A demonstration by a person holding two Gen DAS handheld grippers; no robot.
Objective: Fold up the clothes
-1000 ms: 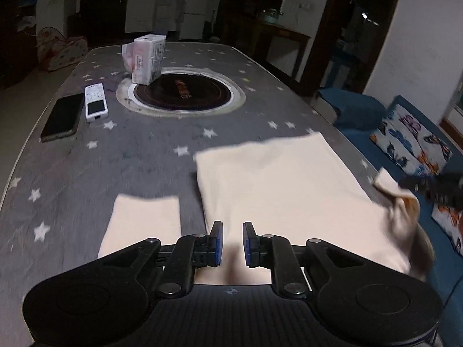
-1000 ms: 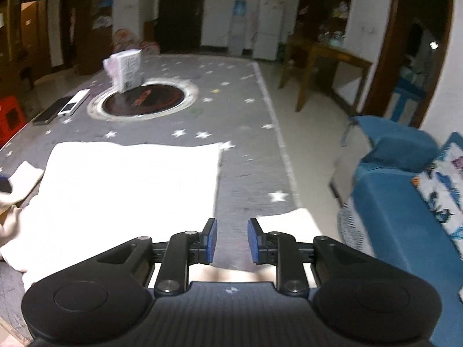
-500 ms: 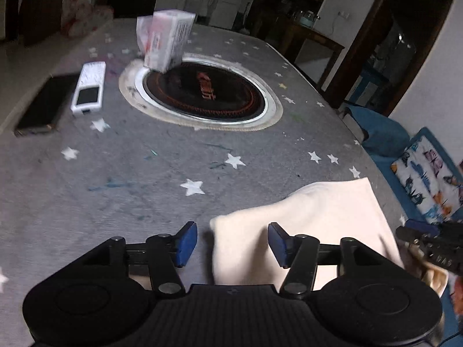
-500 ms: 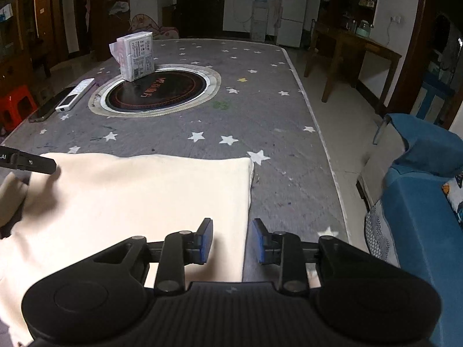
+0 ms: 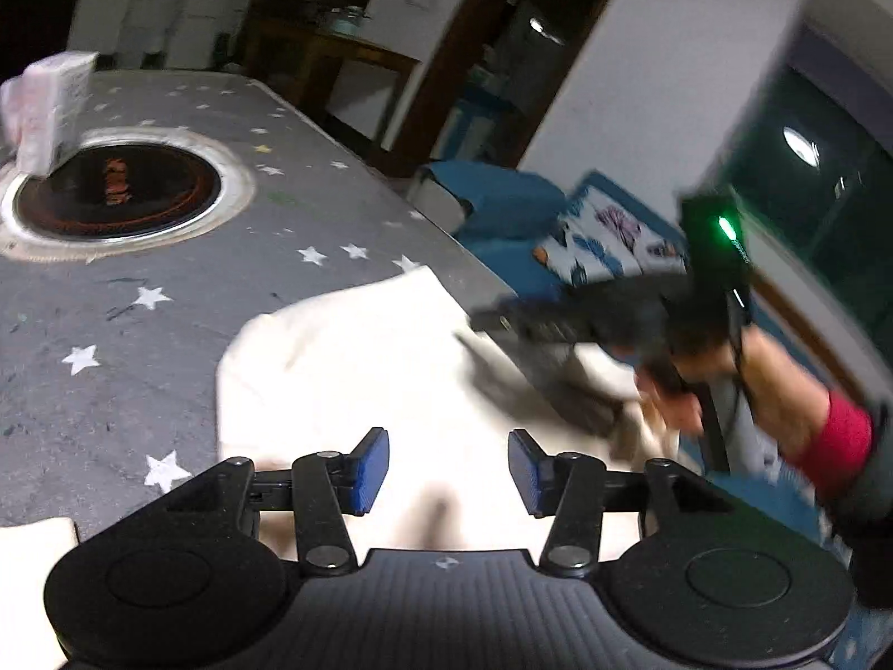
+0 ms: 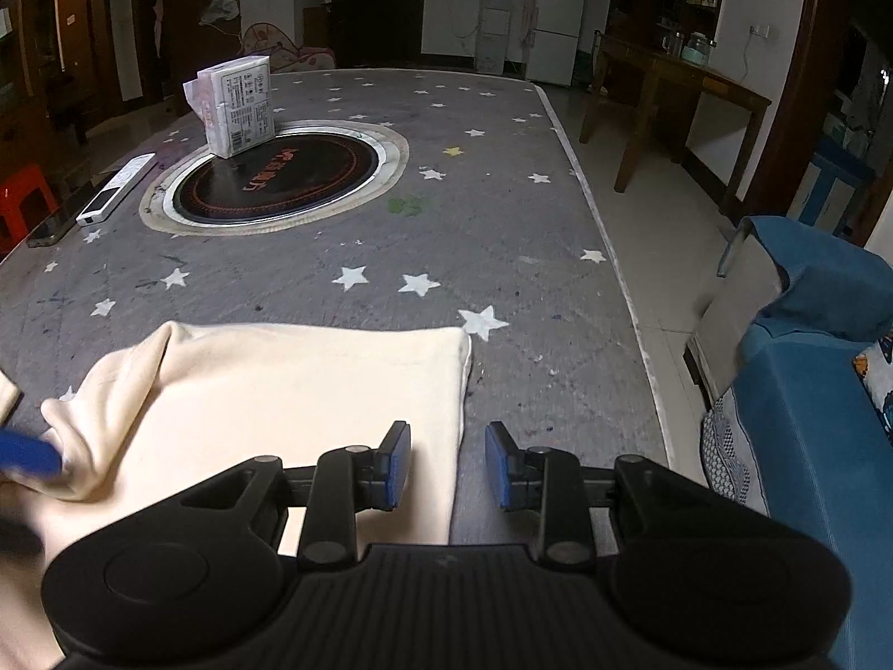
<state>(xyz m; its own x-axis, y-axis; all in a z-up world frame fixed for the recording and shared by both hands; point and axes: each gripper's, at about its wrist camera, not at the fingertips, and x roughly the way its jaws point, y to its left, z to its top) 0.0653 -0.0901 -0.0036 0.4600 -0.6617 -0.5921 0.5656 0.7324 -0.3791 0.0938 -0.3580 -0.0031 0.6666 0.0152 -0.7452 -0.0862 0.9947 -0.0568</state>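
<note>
**Cream garment on the near table edge, both grippers over it, nothing gripped**

Cream garment [image 6: 279, 391] lies flat on the grey star-print table cover [image 6: 446, 234], at the near end of the table. We see it in the left wrist view too [image 5: 357, 368], blurred.

Jaws:
- Left gripper [image 5: 443, 472]: jaws about half spread and closing. Cloth shows below the gap, but the blue pads [image 5: 368, 469] are not pressing on it. Nothing held.
- Right gripper [image 6: 446, 463]: jaws apart, narrower than the left's. The garment's right edge runs under the gap; pads clear of the fabric as far as we can tell. Nothing held.
- In the left view, the right gripper's body [image 5: 586, 329] sits over the garment's right side, in the person's hand [image 5: 770, 391] with a red cuff [image 5: 837, 446]. Heavy blur there.

Edges and room:
- Garment's far edge is straight; far right corner [image 6: 466, 338] just beside a white star.
- Left side is bunched up near a blue pad at the right view's left border [image 6: 28, 455].
- Bare cover between the garment and the round inset plate [image 6: 279, 178].
- Table's right edge [image 6: 603, 234] drops to the floor; blue sofa [image 6: 792, 391] beyond.

Other items, all well apart from the garment:
- White packet [image 6: 240, 106] standing on the plate's rim.
- Remote [image 6: 114, 190] and a phone [image 6: 47, 231] at the left table edge.
</note>
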